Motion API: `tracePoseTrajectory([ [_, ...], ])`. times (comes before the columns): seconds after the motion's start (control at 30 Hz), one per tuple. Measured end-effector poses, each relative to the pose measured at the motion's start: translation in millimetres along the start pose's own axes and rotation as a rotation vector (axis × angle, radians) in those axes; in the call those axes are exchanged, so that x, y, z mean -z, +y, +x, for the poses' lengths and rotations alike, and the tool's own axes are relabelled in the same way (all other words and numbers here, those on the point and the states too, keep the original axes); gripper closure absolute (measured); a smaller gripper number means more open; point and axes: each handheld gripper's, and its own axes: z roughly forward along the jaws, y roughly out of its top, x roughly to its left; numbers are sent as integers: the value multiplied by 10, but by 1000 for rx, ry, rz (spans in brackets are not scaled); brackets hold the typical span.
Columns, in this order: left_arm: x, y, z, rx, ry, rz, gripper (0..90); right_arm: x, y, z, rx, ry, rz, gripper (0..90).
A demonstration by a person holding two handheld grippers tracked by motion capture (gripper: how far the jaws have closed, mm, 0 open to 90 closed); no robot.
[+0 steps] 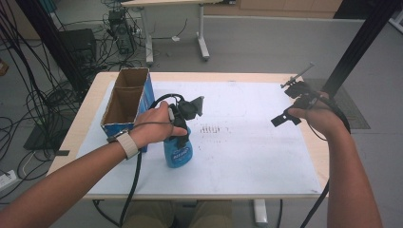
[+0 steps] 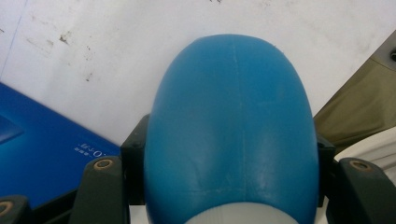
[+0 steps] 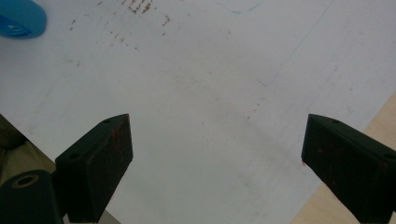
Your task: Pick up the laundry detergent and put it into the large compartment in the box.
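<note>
Table (image 1: 247, 161): covered by a white sheet, spread across the middle of the high view.
Cardboard box (image 1: 127, 102): open-topped, seen at centre left, just left of the bottle.
Blue bottle (image 1: 177, 151): stood upright at lower centre left, long axis vertical, near the box.
Left gripper (image 1: 183, 124): clenched on the blue bottle from above; nearer by far.
Right gripper (image 1: 287, 118): jaws spread wide, nothing held, at upper right, well apart from the bottle.
</note>
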Motion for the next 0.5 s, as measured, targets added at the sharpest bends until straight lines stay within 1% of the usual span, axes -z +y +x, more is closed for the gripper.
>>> tracePoseTrajectory([
  [0.5,0,0,-2,1,1,0,386,13,9,8,2,-2,-1,88],
])
